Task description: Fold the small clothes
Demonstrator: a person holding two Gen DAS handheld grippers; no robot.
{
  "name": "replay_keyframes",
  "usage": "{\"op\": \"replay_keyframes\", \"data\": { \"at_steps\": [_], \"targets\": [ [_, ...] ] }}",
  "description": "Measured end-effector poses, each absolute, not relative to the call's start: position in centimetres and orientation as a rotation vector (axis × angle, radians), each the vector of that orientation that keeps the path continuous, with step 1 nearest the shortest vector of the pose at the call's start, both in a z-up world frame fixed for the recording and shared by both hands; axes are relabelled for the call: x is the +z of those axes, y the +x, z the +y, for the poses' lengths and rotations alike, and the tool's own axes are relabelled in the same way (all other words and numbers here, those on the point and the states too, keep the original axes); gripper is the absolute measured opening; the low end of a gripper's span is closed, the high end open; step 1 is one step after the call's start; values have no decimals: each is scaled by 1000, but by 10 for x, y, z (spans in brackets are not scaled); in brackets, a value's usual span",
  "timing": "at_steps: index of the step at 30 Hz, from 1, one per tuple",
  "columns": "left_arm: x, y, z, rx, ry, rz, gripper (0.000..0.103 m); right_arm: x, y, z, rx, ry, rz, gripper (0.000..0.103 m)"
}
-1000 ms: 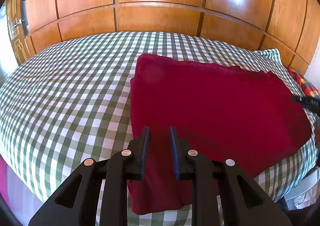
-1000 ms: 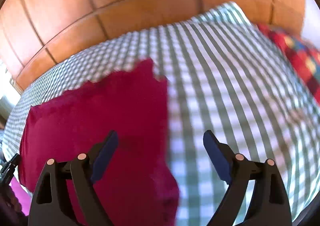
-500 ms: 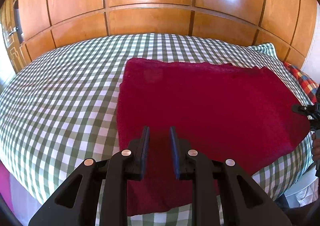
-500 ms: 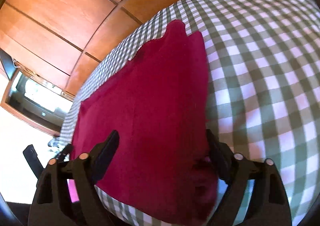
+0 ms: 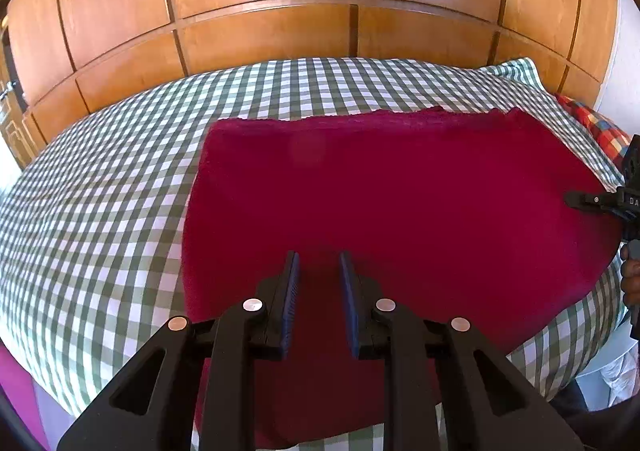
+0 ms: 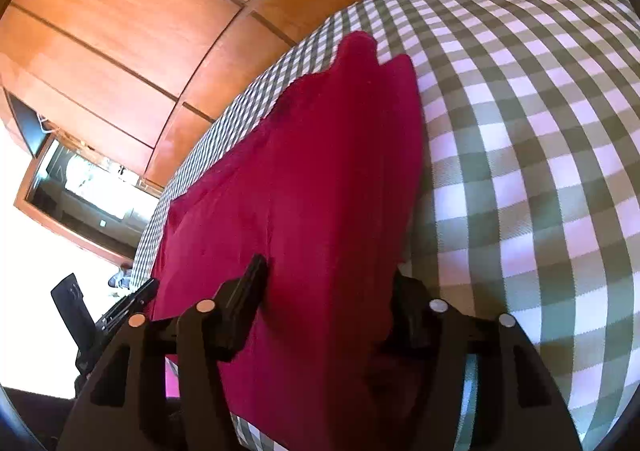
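A dark red cloth (image 5: 400, 191) lies flat on the green-and-white checked bed (image 5: 100, 191). My left gripper (image 5: 319, 263) hovers over the cloth's near edge, its jaws a narrow gap apart with nothing between them. My right gripper (image 6: 332, 275) is open, its jaws straddling the cloth's right edge (image 6: 320, 171), the right finger partly hidden behind the fabric. The right gripper also shows at the right border of the left wrist view (image 5: 600, 201).
Wooden wardrobe panels (image 5: 280, 23) stand behind the bed. A multicoloured checked pillow (image 5: 596, 127) lies at the bed's right end. A doorway or mirror (image 6: 80, 187) shows at the left of the right wrist view. The bed (image 6: 540, 171) extends to the right.
My right gripper has dropped down and rolled, coming in onto the cloth's right edge with its jaws narrowing. The left view has shifted slightly; its jaws keep the same gap.
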State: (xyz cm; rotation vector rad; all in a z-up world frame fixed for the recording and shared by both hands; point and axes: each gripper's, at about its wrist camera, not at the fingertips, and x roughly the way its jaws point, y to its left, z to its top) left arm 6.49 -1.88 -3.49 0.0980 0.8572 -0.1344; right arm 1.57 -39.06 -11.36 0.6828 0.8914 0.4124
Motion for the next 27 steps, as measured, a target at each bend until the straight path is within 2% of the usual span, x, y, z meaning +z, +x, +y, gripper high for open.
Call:
{"op": "replay_keyframes", "data": {
  "at_steps": [2,5,7,9,14,22,27],
  "targets": [
    [-36,67,-20,-136,102,860,19,-111,16,-385,420,687,878,66],
    [-37,70,-22,-137,107,864,19,-108,15,-378,400,654,885,66],
    [-38,72,-23,-137,106,868,19,-108,15,-376,387,654,888,60],
    [-40,74,-23,-139,104,871,19,-107,14,-376,365,659,891,50],
    [-42,76,-23,-140,92,875,19,-105,13,-374,354,668,894,42],
    [-41,75,-20,-143,64,870,19,-100,18,-368,328,663,915,42],
    [-38,73,-12,-151,13,871,19,-102,25,-373,327,709,930,49]
  ]
}}
